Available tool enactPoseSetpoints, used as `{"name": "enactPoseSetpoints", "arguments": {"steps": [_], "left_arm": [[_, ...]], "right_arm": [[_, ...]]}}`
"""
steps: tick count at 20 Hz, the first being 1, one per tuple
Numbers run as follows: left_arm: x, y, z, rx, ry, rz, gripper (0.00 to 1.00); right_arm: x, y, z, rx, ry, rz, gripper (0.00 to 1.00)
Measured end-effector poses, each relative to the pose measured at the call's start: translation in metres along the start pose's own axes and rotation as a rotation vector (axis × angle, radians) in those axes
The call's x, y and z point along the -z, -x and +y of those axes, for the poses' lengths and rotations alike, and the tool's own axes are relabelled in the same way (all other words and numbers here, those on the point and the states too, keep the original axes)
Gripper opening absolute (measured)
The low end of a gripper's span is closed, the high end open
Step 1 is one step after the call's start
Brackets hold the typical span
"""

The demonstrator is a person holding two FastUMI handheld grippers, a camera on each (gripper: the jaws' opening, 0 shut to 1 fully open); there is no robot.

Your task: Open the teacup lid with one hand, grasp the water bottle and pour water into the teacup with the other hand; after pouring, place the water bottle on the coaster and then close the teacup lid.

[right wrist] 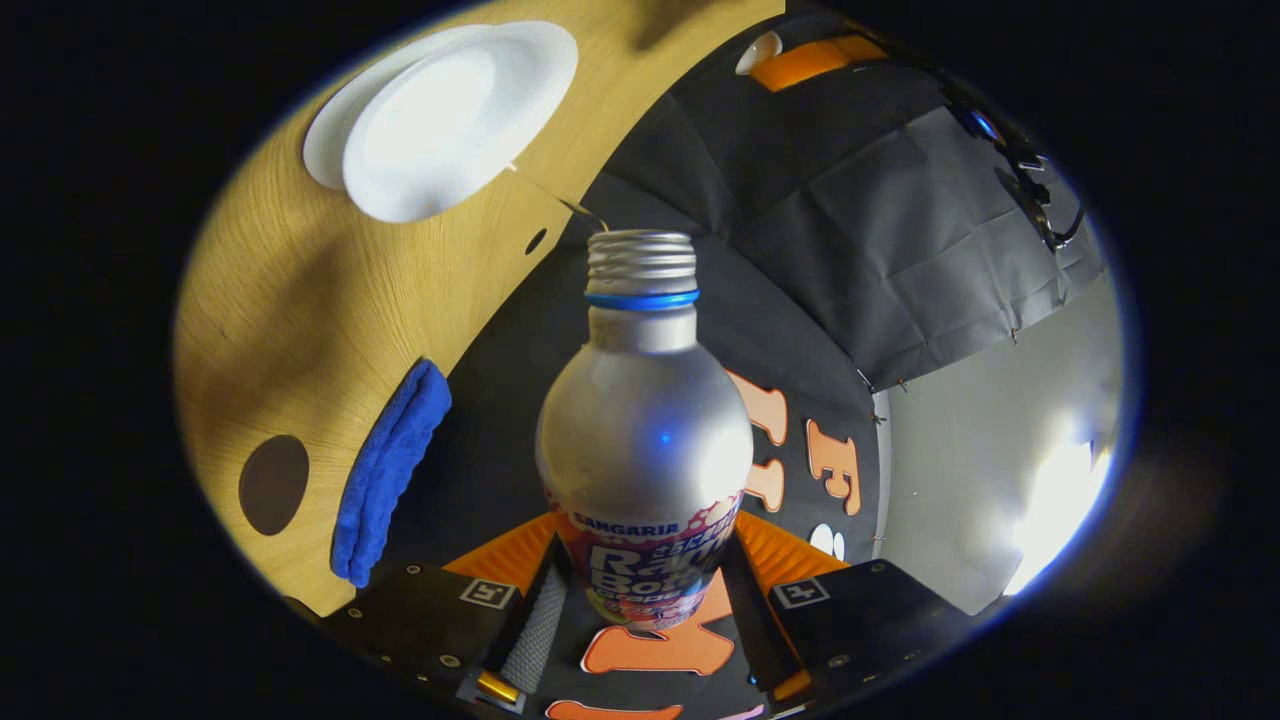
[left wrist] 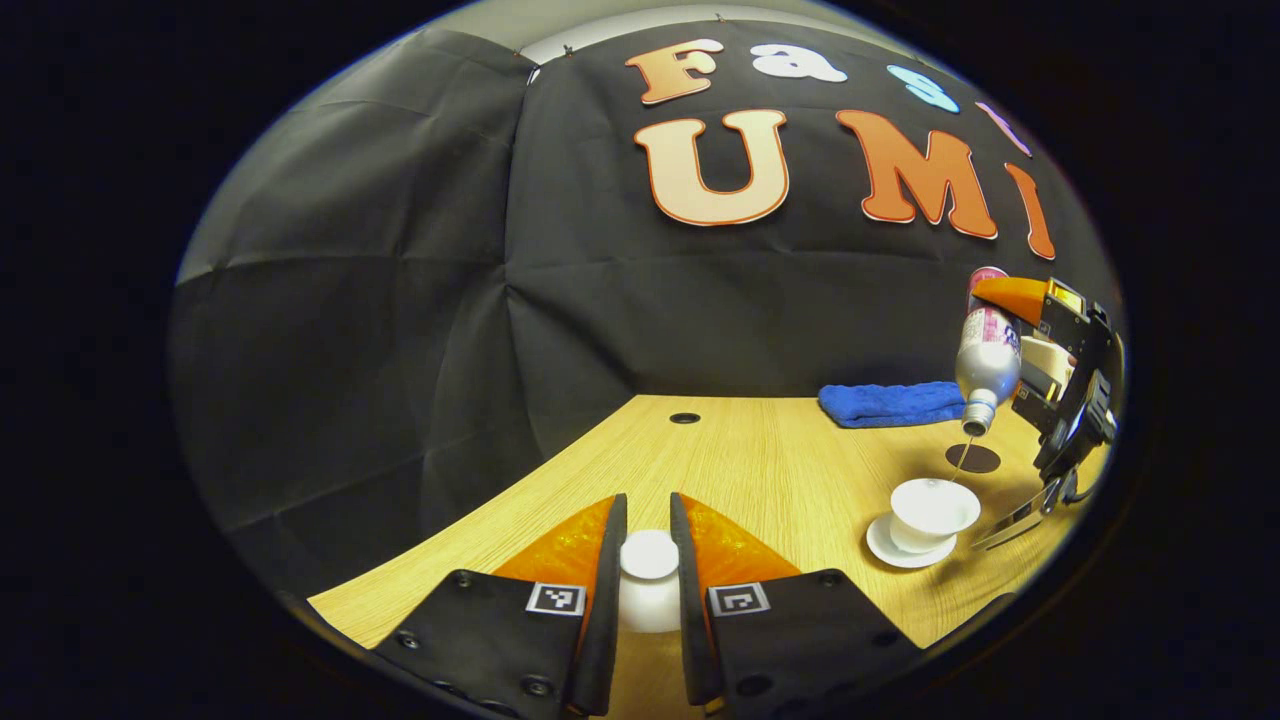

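A: While the left hand-held gripper (left wrist: 649, 560) hung low over the tabletop (left wrist: 760, 470), what sat between its fingers?

B: The white teacup lid (left wrist: 649, 580), pinched by its knob, both fingers pressed against it, the gap narrow.

A: And the right hand-held gripper (right wrist: 645, 600)?

B: It was clamped on the water bottle (right wrist: 645, 450), both pads against the labelled body. The bottle was tipped mouth-down, and a thin stream ran from it into the open teacup (left wrist: 933, 512).

A: Where was the cup?

B: On its saucer (left wrist: 905, 550), near the dark round coaster (left wrist: 973, 458) and the blue cloth (left wrist: 890, 403).
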State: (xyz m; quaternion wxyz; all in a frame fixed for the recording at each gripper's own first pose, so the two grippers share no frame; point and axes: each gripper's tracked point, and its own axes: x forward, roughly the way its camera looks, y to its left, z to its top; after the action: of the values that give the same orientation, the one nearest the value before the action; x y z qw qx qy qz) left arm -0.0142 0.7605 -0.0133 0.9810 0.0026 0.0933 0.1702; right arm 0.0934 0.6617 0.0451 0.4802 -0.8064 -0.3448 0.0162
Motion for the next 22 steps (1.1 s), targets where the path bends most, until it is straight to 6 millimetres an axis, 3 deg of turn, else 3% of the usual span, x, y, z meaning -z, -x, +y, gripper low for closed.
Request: {"name": "enactPoseSetpoints", "arguments": {"steps": [10,14,16,17,18,20,22], "left_arm": [[-0.006,-0.002,-0.022,0.047,0.013,-0.013,0.31],[-0.006,-0.004,-0.028,0.059,0.01,-0.01,0.31],[-0.007,-0.003,-0.031,0.059,0.004,-0.006,0.31],[-0.007,-0.002,-0.031,0.06,0.005,-0.01,0.26],[-0.009,-0.003,-0.032,0.059,0.003,-0.012,0.31],[-0.011,-0.003,-0.033,0.057,-0.003,-0.015,0.31],[-0.014,-0.002,-0.036,0.062,-0.004,-0.02,0.26]], "right_arm": [[-0.004,0.013,0.045,-0.161,-0.252,0.064,0.78],[0.011,0.015,0.06,-0.24,-0.495,0.157,0.78],[0.025,0.015,0.057,-0.236,-0.585,0.202,0.77],[0.032,0.015,0.053,-0.223,-0.636,0.219,0.78],[0.038,0.014,0.053,-0.223,-0.687,0.235,0.78],[0.051,0.01,0.051,-0.207,-0.785,0.272,0.78],[0.056,0.01,0.06,-0.251,-0.918,0.309,0.78]]}}
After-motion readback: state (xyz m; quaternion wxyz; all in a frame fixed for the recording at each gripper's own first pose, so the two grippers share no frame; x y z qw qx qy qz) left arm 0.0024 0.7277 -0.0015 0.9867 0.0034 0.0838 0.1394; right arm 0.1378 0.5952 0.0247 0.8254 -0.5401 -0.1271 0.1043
